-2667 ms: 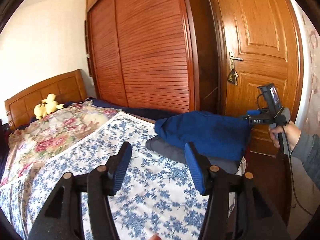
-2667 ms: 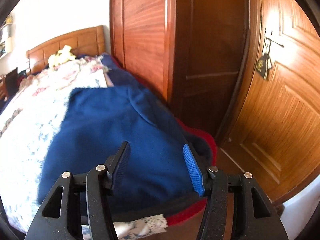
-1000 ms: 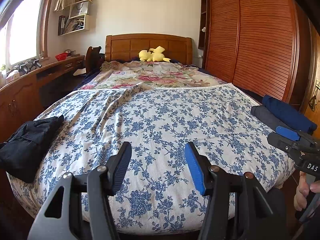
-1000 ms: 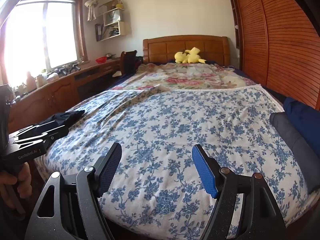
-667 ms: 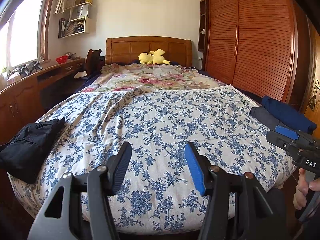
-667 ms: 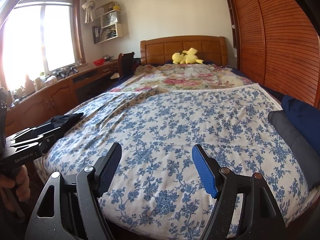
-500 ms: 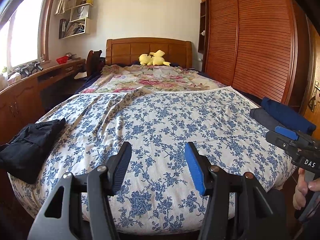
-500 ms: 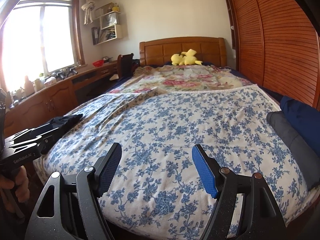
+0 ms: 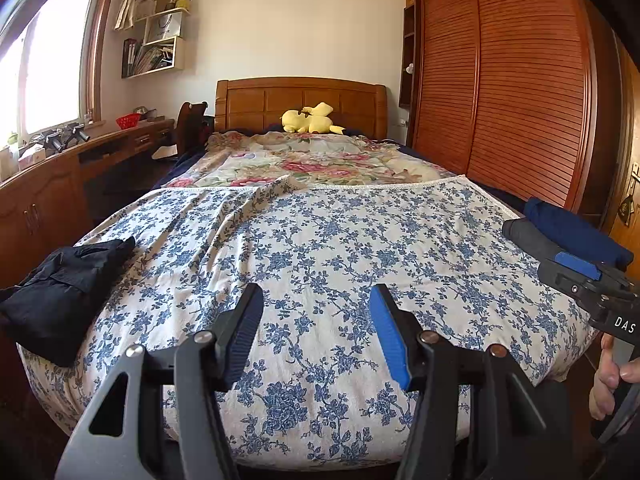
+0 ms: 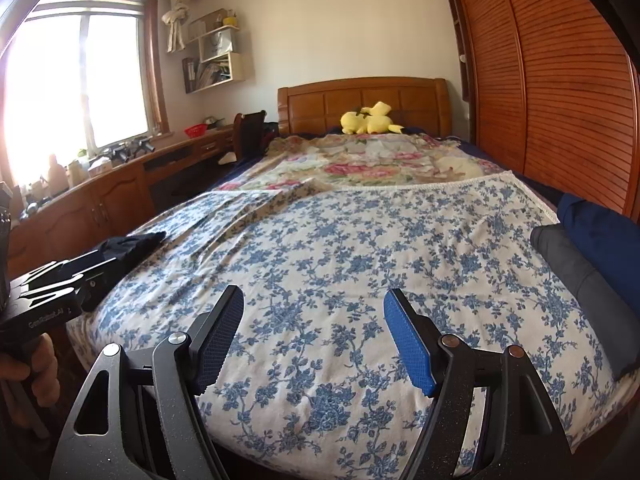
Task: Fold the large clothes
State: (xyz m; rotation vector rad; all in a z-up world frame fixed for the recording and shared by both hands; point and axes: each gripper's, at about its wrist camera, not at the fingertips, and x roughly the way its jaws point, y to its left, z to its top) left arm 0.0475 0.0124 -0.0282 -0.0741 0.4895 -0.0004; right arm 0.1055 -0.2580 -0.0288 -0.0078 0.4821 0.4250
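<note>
A crumpled black garment point(image 9: 60, 284) lies on the bed's near left corner, also seen at the left in the right wrist view as the black garment point(image 10: 128, 246). On the right edge a folded blue garment point(image 9: 572, 228) rests on a folded grey one point(image 9: 528, 236); the right wrist view shows the blue garment point(image 10: 600, 232) and grey one point(image 10: 576, 272) too. My left gripper point(image 9: 316, 320) hovers open over the foot of the bed with nothing between its fingers. My right gripper point(image 10: 314, 328) is open too, and empty, facing the same floral cover point(image 10: 340, 260).
A bed with a blue floral cover point(image 9: 340, 248) fills the view; a pink floral quilt point(image 9: 304, 160) and yellow plush toy point(image 9: 308, 120) lie by the headboard. A wooden desk point(image 9: 52, 188) runs along the left, a slatted wardrobe point(image 9: 508, 92) on the right.
Since 2.7 s ago both grippers swung from the folded blue garment by the door to face the whole bed. Over the last second nothing has visibly moved.
</note>
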